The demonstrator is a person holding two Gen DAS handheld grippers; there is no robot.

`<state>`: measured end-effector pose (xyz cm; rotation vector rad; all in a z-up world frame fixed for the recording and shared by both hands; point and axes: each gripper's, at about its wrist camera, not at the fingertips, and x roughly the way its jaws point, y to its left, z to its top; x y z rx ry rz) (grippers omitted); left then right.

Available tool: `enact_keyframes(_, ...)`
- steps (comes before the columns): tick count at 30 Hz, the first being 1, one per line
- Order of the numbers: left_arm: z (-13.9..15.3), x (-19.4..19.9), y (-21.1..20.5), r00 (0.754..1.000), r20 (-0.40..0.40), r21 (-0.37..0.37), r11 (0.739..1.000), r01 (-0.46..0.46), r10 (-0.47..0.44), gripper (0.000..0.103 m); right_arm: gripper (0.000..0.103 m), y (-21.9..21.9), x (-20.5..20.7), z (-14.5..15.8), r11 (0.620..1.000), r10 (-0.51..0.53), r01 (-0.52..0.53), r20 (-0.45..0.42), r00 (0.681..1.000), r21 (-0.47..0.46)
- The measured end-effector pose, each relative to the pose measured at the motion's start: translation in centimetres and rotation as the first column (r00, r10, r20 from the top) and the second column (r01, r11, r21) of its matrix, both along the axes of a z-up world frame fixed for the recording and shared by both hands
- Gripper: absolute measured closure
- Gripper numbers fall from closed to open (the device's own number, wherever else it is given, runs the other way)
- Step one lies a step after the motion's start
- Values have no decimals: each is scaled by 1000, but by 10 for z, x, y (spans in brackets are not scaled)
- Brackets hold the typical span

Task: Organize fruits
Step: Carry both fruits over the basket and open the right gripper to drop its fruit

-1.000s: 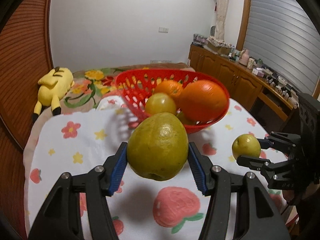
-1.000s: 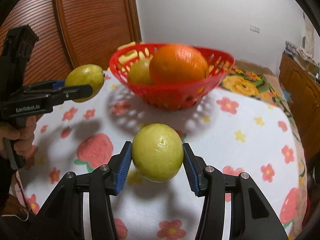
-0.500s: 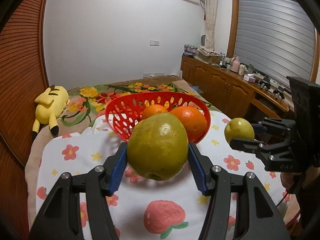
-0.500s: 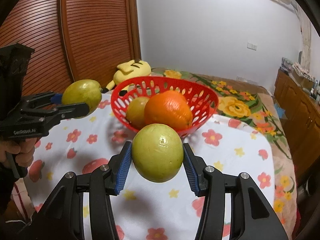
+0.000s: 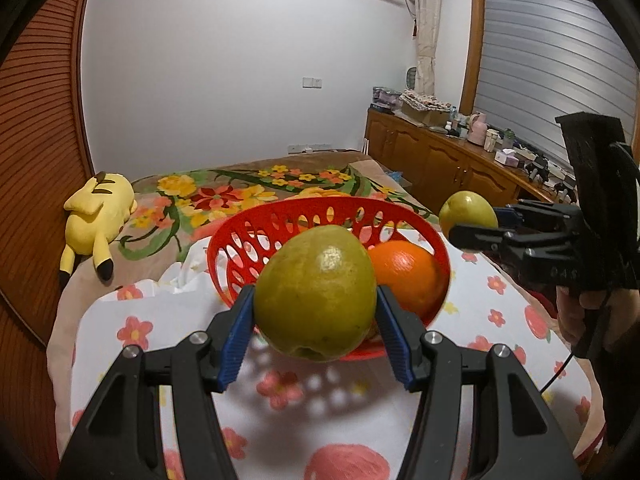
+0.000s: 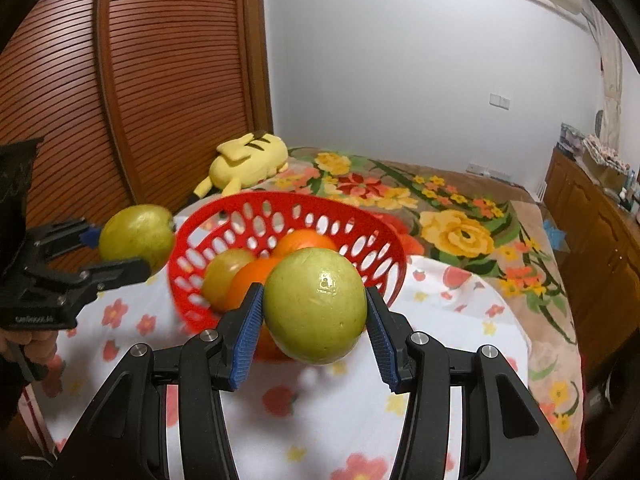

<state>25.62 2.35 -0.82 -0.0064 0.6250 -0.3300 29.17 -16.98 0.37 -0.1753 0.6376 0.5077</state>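
Note:
My left gripper (image 5: 316, 316) is shut on a large green pear-shaped fruit (image 5: 316, 292), held in the air just in front of the red basket (image 5: 256, 232). My right gripper (image 6: 316, 316) is shut on a round green fruit (image 6: 316, 306), also held in the air just before the basket (image 6: 280, 210). The basket holds oranges (image 6: 306, 242) (image 5: 408, 272) and a green fruit (image 6: 226, 276). Each gripper shows in the other's view: the right one (image 5: 472, 220) at the basket's right, the left one (image 6: 136, 240) at its left.
The basket stands on a white cloth with flower and strawberry prints (image 5: 132, 328). A yellow plush toy (image 5: 98, 208) lies on the floral bedspread (image 6: 460, 236) behind. A wooden cabinet (image 5: 448, 160) runs along the right wall, a slatted wooden door (image 6: 152, 72) on the left.
Both grippers have risen with their fruits and moved closer to the basket, so that each fruit now overlaps its front rim in view. Neither grip has changed.

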Motion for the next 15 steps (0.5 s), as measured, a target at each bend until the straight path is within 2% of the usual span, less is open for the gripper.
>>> enact_keyframes(15, -9, 51, 10, 999, -27, 1, 1000, -28, 28, 45, 52, 8, 60, -14, 1000, 9, -10, -50, 999, -24)
